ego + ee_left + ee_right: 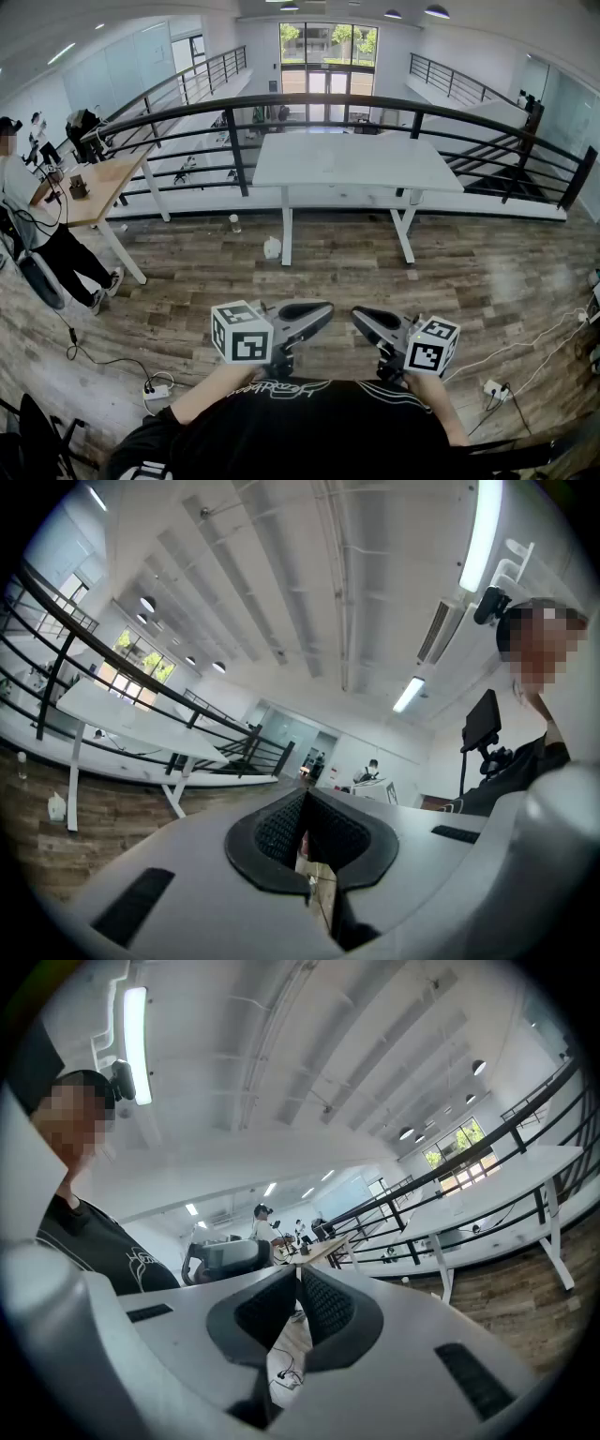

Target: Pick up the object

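Head view, desk: white, set ahead on wood floor
Left hand-held gripper: jaws shut, nothing held
Right hand-held gripper: shut, empty
White object: on floor by desk leg; judged light, soft; top to be gripped

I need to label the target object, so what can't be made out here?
- Head view: white thing on the floor by the table leg, too small to name.
- Head view: items on the wooden desk, too small.
- No view shows which object is meant.
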